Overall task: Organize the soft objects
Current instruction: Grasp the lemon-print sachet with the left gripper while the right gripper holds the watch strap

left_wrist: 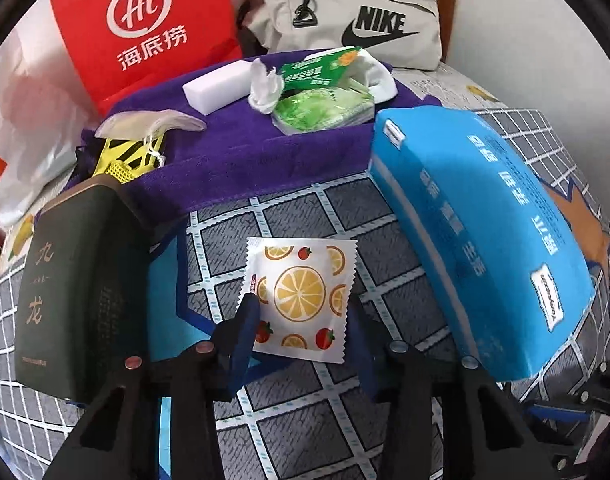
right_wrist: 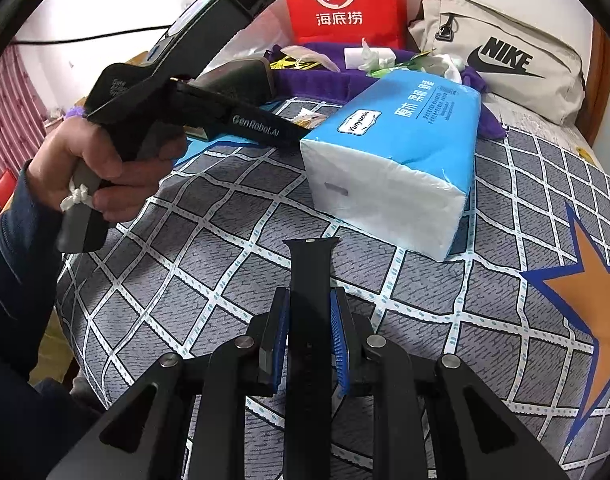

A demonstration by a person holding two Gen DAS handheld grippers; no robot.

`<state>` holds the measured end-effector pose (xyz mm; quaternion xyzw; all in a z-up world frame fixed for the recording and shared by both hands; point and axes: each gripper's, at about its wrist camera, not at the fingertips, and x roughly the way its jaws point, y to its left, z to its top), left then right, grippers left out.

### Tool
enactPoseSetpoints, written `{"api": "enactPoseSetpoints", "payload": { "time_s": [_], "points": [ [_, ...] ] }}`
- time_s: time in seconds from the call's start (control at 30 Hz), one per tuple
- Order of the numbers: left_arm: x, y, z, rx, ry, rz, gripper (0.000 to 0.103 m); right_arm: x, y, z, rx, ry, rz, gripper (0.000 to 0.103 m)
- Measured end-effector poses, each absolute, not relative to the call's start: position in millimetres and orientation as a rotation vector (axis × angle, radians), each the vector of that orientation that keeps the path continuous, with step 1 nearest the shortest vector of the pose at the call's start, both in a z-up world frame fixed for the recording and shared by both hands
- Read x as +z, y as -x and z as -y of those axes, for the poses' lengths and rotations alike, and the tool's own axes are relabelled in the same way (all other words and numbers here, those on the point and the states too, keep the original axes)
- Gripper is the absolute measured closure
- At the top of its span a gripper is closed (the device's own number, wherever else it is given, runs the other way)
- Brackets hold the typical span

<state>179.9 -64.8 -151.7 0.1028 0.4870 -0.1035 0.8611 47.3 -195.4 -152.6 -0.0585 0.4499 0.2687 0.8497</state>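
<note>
Between the parted blue pads of the left gripper (left_wrist: 301, 312), flat on the checked bedsheet (left_wrist: 305, 420): citrus-print sachet (left_wrist: 301, 300), unclamped, long axis pointing away along the fingers; right gripper (right_wrist: 309, 340) farther off, pinching a black watch strap (right_wrist: 309, 300).

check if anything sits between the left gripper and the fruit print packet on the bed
Nothing visible does. The fruit print packet lies flat on the checked bedspread with its lower part already between the left gripper fingers. The blue tissue pack and the dark green box stand off to either side.
</note>
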Motion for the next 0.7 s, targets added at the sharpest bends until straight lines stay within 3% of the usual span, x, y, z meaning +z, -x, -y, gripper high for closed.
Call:
{"api": "enactPoseSetpoints", "payload": {
  "time_s": [0.07, 0.27, 0.37, 0.43, 0.5, 0.57, 0.7],
  "points": [
    [-150, -182, 63, -0.221, -0.197, -1.027, 0.061, -152, -47, 195, 0.565, 0.125, -0.947, 0.082],
    [-153, -192, 63, -0.206, -0.206, -1.023, 0.036, -153, -45, 195, 0.558, 0.134, -0.944, 0.082],
    [-156, -196, 60, -0.208, -0.178, -1.032, 0.034, -153, -45, 194, 0.554, 0.143, -0.942, 0.082],
    [-156, -197, 57, -0.211, -0.148, -1.036, 0.037, -153, -45, 195, 0.553, 0.142, -0.942, 0.082],
    [-155, -196, 55, -0.211, -0.143, -1.02, 0.051, -153, -45, 195, 0.553, 0.142, -0.942, 0.082],
    [-155, -194, 55, -0.233, -0.136, -1.011, 0.06, -153, -45, 194, 0.55, 0.147, -0.942, 0.082],
    [-153, -189, 57, -0.255, -0.137, -1.01, 0.067, -153, -45, 195, 0.549, 0.147, -0.942, 0.082]
  ]
}}
